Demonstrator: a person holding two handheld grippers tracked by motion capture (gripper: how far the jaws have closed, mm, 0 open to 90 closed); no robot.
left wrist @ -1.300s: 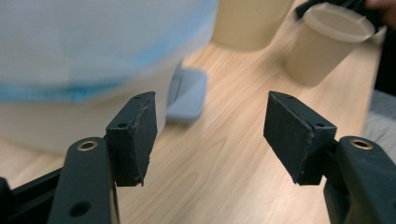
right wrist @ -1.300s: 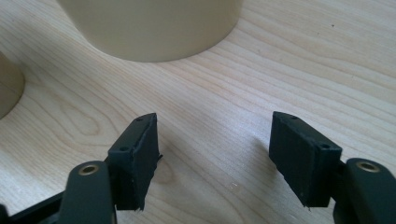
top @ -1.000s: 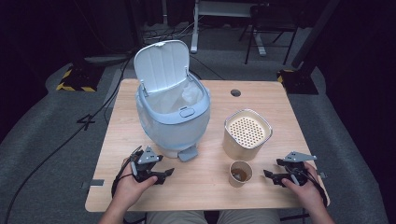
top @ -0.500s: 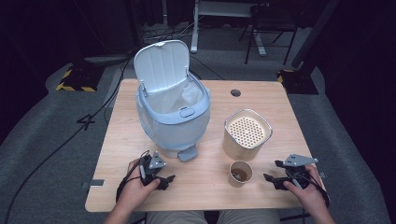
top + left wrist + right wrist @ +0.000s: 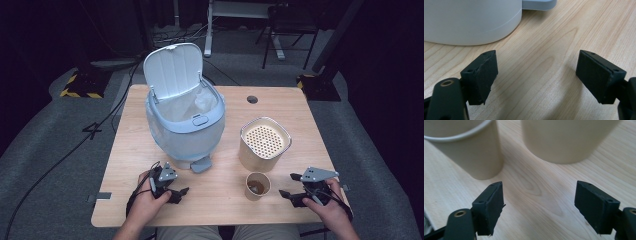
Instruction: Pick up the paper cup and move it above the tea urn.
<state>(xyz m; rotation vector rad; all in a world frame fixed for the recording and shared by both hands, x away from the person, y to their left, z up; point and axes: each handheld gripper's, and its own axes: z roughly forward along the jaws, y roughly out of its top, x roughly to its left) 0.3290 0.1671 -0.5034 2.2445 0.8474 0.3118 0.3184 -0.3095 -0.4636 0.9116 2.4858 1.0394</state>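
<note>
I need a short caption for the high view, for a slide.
Open bin, perforated canister and cup on a table, open tongs at each side.

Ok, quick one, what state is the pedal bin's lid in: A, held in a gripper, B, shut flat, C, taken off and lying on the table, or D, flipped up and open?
D: the bin has its lid hinged upright at the back, showing the white liner inside.
</note>
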